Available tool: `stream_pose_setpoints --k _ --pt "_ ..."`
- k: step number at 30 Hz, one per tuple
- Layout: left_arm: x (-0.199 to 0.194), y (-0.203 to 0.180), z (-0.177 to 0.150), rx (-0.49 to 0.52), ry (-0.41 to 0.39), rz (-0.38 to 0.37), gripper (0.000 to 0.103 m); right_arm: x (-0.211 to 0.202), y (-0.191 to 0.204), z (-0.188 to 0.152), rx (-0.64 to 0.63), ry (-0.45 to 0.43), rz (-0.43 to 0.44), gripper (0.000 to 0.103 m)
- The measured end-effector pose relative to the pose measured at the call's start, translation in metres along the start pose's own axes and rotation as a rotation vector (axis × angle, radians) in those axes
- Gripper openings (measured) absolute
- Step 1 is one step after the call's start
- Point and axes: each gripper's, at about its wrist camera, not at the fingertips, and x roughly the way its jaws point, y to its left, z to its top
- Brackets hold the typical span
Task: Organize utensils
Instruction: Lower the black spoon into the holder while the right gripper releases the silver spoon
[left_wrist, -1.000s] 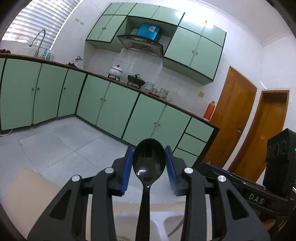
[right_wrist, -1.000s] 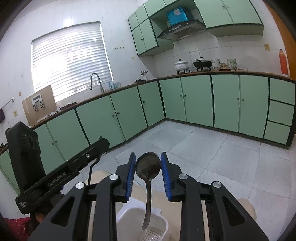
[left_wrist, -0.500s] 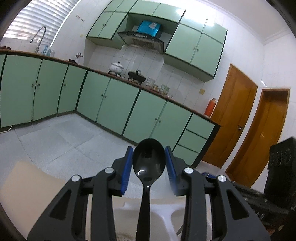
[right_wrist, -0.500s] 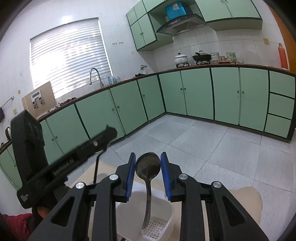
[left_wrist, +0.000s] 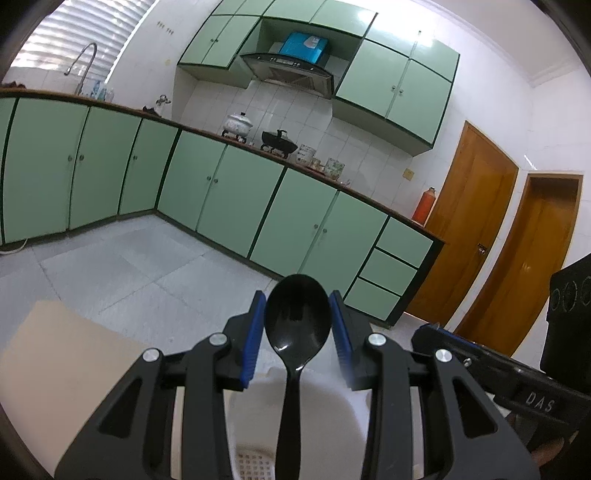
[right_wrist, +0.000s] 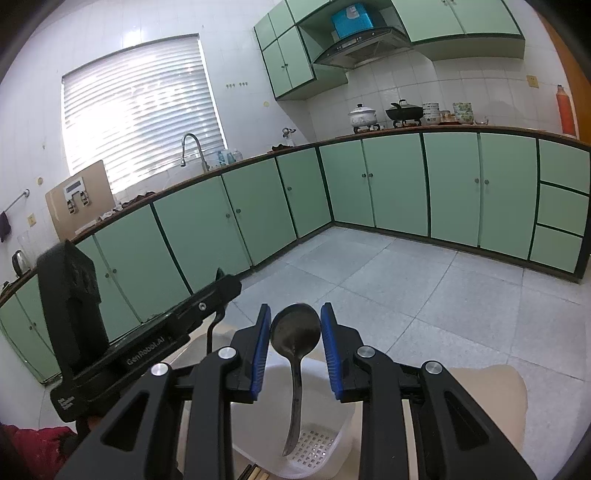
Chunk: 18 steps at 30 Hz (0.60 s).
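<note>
In the left wrist view my left gripper (left_wrist: 297, 325) is shut on the bowl of a black plastic spoon (left_wrist: 295, 328), whose handle hangs down over a white perforated utensil holder (left_wrist: 255, 458). In the right wrist view my right gripper (right_wrist: 295, 332) is shut on the bowl of a dark metal spoon (right_wrist: 295, 330). Its handle dips into the white holder (right_wrist: 314, 446) below, ending just over the perforated bottom. The other gripper's black body shows at each view's edge: the right one (left_wrist: 517, 391) and the left one (right_wrist: 147, 350).
The holder stands on a beige tabletop (left_wrist: 62, 354) whose far edge drops to a grey tiled floor (right_wrist: 424, 280). Green cabinets (right_wrist: 388, 184) line the walls beyond. Two wooden doors (left_wrist: 480, 229) stand at the right. A red sleeve (right_wrist: 29, 450) shows at lower left.
My left gripper has sunk with the black spoon, so the white holder shows larger beneath it. The right gripper has dipped a little, so the holder shows more fully beneath its spoon.
</note>
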Motion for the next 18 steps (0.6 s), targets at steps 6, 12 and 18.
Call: stream_pose_setpoints --k 6,12,18 --pt "-0.008 -0.001 -0.001 0.029 0.007 -0.001 0.034 -0.003 0.001 -0.004 0.002 0.010 0.020 0.027" --pt "-0.012 -0.004 -0.008 0.055 0.028 0.028 0.044 -0.001 0.003 -0.008 0.012 0.030 0.005 0.035" --pt "-0.023 -0.015 -0.008 0.105 0.026 0.052 0.051 -0.012 0.002 -0.008 0.024 0.013 -0.020 0.039"
